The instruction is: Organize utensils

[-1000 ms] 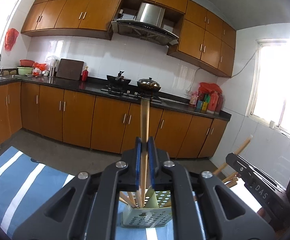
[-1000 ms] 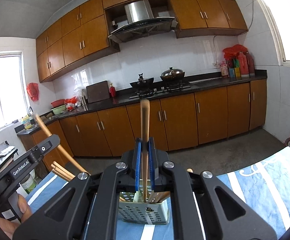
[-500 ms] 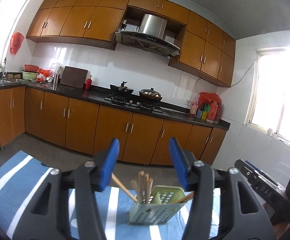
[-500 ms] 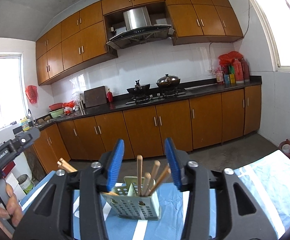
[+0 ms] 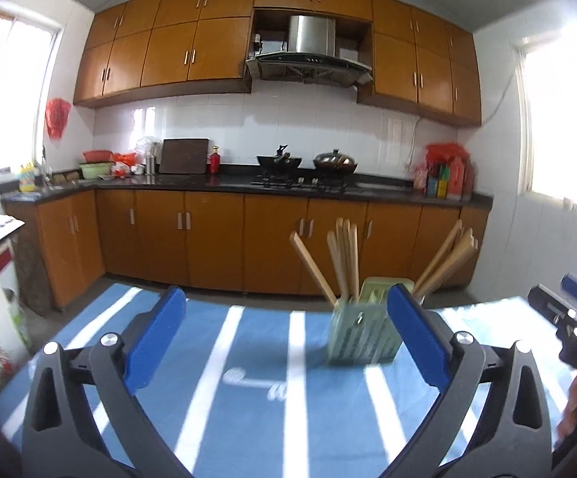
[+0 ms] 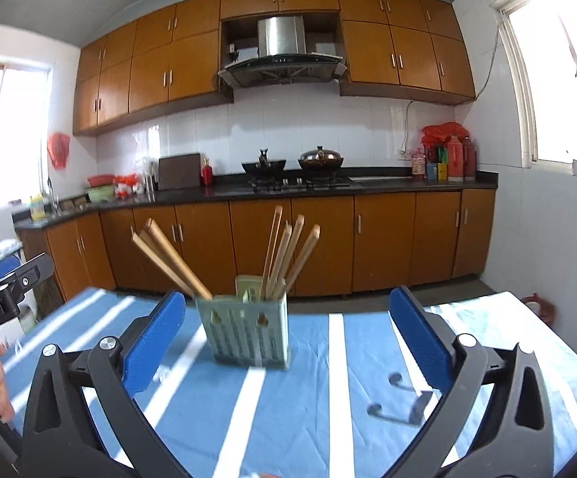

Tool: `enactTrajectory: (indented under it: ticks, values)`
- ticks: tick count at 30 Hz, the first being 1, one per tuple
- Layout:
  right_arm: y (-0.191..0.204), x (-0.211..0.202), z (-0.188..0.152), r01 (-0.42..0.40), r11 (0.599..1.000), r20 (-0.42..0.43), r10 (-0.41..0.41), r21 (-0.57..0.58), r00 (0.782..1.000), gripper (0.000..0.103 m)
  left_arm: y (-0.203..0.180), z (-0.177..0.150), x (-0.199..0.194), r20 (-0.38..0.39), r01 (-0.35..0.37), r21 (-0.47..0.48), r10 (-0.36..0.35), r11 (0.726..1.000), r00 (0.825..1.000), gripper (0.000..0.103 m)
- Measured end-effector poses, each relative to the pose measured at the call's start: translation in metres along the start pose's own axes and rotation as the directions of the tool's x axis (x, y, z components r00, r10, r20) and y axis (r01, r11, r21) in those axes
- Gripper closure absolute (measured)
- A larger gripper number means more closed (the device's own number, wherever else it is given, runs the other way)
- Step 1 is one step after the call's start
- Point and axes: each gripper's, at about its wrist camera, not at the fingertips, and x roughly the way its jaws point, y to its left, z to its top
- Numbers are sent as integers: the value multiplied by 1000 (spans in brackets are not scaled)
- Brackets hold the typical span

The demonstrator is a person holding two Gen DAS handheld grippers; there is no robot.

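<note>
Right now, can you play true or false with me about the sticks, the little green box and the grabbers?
1. The chopsticks stand inside the green holder. True.
2. The left hand-held gripper is squeezing a chopstick. False: its jaws are wide apart and hold nothing.
3. The holder stands on a blue cloth with white stripes. True.
4. The right hand-held gripper is shut tight. False: it is open too, with nothing between its jaws.
5. All the chopsticks stand straight up together. False: some lean out to one side, apart from the upright bunch.
</note>
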Motion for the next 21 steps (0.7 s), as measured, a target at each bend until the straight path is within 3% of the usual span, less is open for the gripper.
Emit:
enactTrajectory:
  ticks: [7,14,21]
  values:
    - [18,-28,-43,53,997,-11,-54,-62,998,2,-14,-51,-38,6,-89,95,89,992,996,4]
    - [23,-40,-77,43,997,-51,-46,-65,998,2,-15,-86,-46,-75,-40,80,46,996,996,4]
    - [23,-52,-98,38,998,-65,-40,-40,997,2,-9,-96,-57,-48,-44,31,46,999,998,4]
